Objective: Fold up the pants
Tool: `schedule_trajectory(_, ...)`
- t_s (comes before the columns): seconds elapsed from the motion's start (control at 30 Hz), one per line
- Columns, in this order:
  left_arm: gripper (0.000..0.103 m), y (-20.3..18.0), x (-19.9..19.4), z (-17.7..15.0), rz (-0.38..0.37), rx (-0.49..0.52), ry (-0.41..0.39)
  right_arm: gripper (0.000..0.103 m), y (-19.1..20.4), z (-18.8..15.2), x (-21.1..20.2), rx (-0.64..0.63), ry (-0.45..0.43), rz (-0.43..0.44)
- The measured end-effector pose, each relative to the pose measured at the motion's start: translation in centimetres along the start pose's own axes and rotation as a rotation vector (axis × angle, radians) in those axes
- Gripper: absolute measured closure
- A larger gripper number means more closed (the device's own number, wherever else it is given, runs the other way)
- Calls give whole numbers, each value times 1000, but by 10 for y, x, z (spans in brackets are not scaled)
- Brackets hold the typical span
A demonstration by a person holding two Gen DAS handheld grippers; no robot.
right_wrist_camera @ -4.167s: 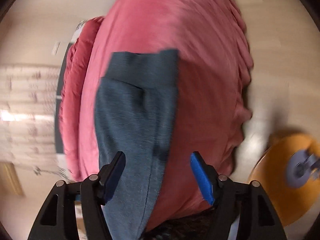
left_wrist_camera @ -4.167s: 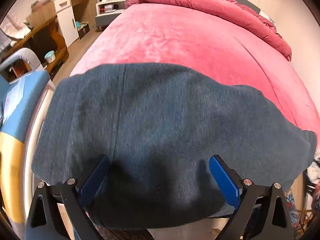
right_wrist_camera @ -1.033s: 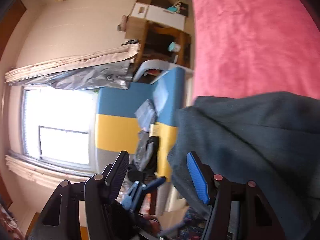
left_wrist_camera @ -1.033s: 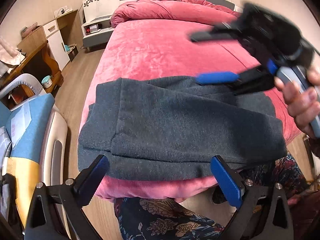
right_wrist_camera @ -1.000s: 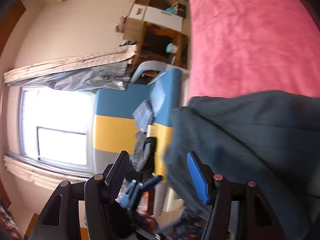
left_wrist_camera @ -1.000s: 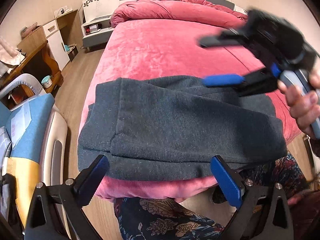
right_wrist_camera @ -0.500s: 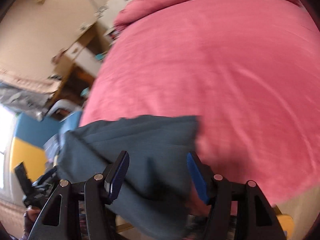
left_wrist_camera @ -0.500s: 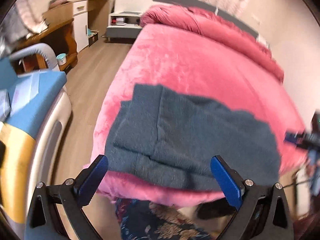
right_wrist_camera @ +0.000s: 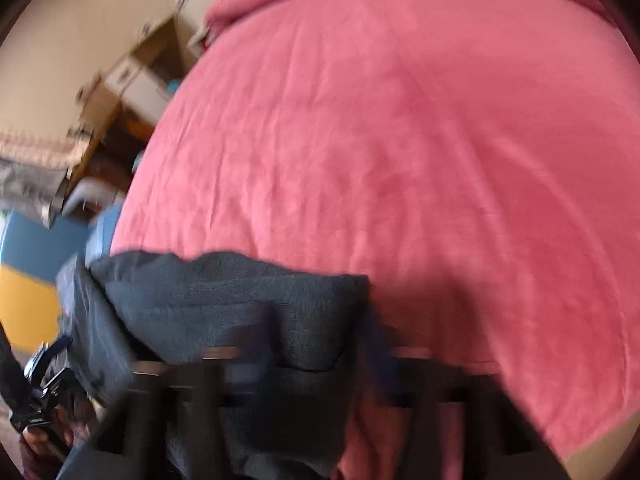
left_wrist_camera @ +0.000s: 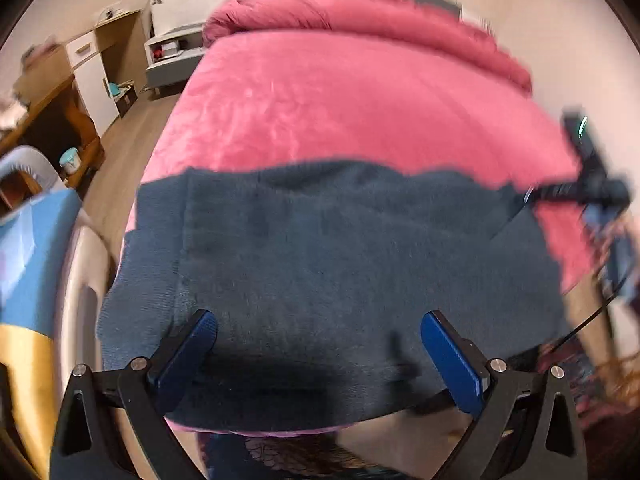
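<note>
Dark grey-blue pants (left_wrist_camera: 340,264) lie folded across the near edge of a pink bed (left_wrist_camera: 360,96). My left gripper (left_wrist_camera: 320,354) is open, its blue pads low over the near edge of the pants, holding nothing. My right gripper (left_wrist_camera: 576,196) shows blurred at the far right of the left wrist view, at the right end of the pants. In the right wrist view the pants (right_wrist_camera: 224,300) lie at the bottom left on the bed (right_wrist_camera: 400,140). The right gripper's fingers (right_wrist_camera: 376,356) are smeared by motion there, over the pants' right end; their opening is unclear.
A rolled pink duvet (left_wrist_camera: 360,12) lies at the head of the bed. A wooden desk (left_wrist_camera: 48,100), white drawers (left_wrist_camera: 96,64) and a grey nightstand (left_wrist_camera: 172,52) stand left. A blue and yellow chair (left_wrist_camera: 28,260) is close on the left.
My left gripper has moved down and closer, now right over the near edge of the pants. My right gripper has swung down to the right end of the pants and is blurring.
</note>
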State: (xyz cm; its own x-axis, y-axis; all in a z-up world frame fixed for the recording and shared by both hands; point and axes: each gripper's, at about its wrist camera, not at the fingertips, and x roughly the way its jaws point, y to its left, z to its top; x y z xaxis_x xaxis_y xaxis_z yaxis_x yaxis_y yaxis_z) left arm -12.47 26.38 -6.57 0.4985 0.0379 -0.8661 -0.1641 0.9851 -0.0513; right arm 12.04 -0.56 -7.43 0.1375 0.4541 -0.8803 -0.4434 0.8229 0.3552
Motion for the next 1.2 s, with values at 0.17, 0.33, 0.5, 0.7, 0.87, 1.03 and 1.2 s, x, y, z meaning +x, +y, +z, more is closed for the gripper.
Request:
schedule_trajectory(0.17, 0, 1, 30, -5, 7, 32, 76, 96, -6, 37, -35, 30, -183, 79)
schedule_trajectory(0.33, 0, 0, 25, -6, -6, 24, 56, 76, -40, 55, 15, 110, -20, 48)
schedule_trajectory(0.5, 1, 10, 18, -19, -41, 14, 54, 72, -57, 33, -35, 74, -67, 75)
schedule_trajectory(0.7, 1, 29, -18, -21, -109, -98, -13, 72, -15, 7, -62, -142, -48, 55)
schedule_trajectory(0.87, 0, 73, -43, -10, -19, -186, -101, 72, 45, 6, -39, -362, 3, -9)
schedule_trajectory(1.03, 0, 113, -28, 21, -35, -237, -97, 72, 56, 8, -20, -409, 70, -61)
schedule_trajectory(1.2, 0, 122, -5, 42, -35, -231, -52, 72, 52, 7, -20, -377, 84, -71)
